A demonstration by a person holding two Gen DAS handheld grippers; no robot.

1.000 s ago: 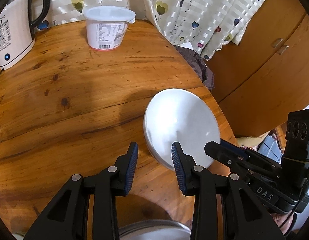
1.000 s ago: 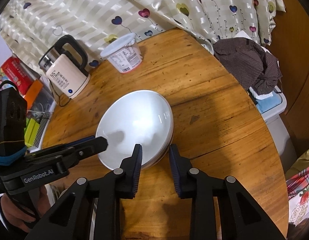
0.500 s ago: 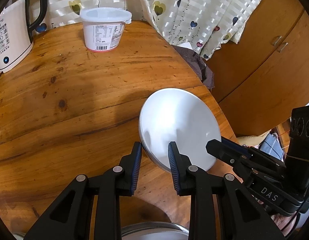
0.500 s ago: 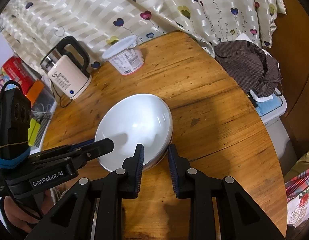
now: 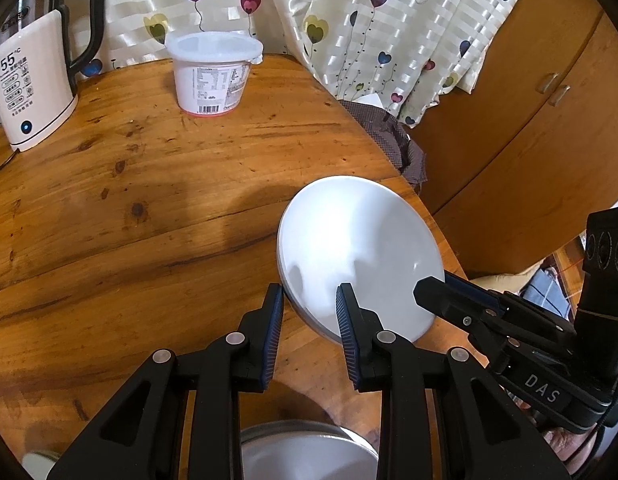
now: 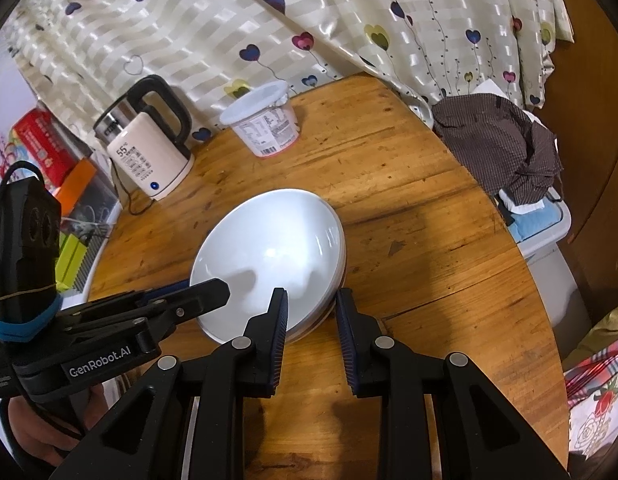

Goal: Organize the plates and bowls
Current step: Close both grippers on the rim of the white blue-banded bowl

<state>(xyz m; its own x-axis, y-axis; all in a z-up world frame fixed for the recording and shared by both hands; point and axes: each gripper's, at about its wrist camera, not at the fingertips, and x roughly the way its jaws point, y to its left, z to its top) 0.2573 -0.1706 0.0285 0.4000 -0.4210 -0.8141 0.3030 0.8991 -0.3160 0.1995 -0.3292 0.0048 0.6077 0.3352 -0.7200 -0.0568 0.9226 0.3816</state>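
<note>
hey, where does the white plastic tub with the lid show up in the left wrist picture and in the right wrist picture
Left wrist view: the white lidded tub stands top centre-left, at the table's far edge by the curtain, right of the kettle.
Right wrist view: the tub is upper centre-left, again at the far edge, right of the kettle.
Shared landmark: the white kettle with a black handle, to the tub's left in both.

Home: kettle (image 5: 33, 80), heart-print curtain (image 6: 269, 12), wooden table (image 5: 149, 184)
</note>
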